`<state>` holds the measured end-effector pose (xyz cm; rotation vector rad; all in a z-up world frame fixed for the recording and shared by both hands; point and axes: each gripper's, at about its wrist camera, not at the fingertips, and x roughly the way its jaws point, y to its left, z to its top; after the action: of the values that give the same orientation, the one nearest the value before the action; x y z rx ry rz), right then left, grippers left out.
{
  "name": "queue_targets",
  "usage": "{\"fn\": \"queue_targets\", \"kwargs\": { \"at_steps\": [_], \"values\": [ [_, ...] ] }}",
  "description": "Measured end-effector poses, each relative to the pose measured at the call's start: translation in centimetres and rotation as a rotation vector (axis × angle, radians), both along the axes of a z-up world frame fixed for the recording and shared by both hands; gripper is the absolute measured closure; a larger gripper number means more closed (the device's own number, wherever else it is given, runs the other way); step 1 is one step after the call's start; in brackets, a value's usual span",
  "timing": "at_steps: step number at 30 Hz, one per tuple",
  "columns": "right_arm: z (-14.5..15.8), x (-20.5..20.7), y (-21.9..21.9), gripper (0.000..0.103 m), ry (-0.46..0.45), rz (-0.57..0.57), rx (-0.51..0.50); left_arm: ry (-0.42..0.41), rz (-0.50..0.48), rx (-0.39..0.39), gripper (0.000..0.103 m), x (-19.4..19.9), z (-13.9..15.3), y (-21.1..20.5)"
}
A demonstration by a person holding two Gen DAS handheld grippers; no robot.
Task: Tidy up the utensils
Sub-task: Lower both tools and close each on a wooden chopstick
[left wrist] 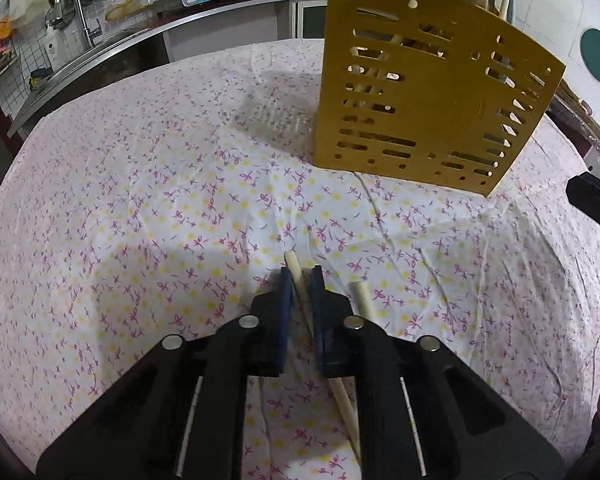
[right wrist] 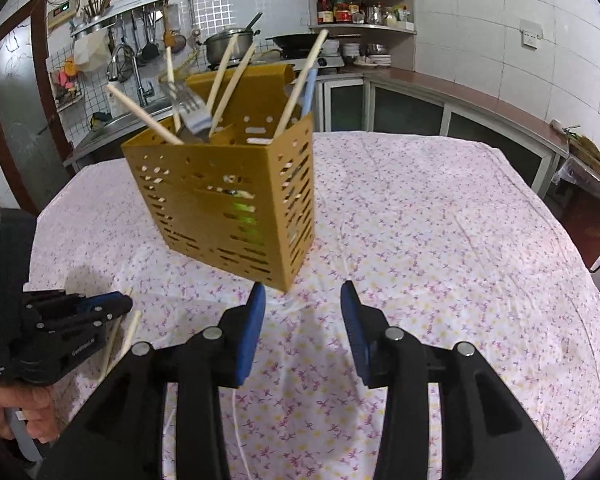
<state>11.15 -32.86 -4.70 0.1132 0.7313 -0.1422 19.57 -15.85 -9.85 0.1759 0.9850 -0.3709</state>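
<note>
Chopstick [left wrist: 296, 270] pinched between the closed blue pads of the left gripper [left wrist: 301, 276], low over the tablecloth [left wrist: 140, 220]; second chopstick [left wrist: 362, 300] lies loose just beside. Right gripper [right wrist: 302, 292] stands apart, holding nothing. Beyond: yellow caddy [right wrist: 228, 200], already crowded with chopsticks and a fork [right wrist: 190, 104]. Risks: thin round stick pivoting or slipping in the pinch; tip snagging a leaning handle on insertion; nudging the caddy.

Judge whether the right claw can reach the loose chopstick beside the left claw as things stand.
Probably not cleanly: the loose chopstick lies tight against the left claw, which blocks access; the right claw is open and empty.
</note>
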Motion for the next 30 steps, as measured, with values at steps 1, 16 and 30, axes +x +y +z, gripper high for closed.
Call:
{"fn": "queue_targets", "kwargs": {
  "at_steps": [1,16,30],
  "values": [
    [-0.1,0.1,0.3,0.063,0.006,0.007,0.004,0.001,-0.006,0.000,0.096,0.0,0.0,0.0],
    [-1.7,2.7,7.7,0.063,0.092,0.161,0.074,-0.057,0.012,-0.019,0.099,-0.3,2.1,7.0],
    [-5.0,5.4,13.0,0.072,0.212,0.196,0.064,-0.013,0.020,-0.072,0.099,0.3,0.6,9.7]
  ]
}}
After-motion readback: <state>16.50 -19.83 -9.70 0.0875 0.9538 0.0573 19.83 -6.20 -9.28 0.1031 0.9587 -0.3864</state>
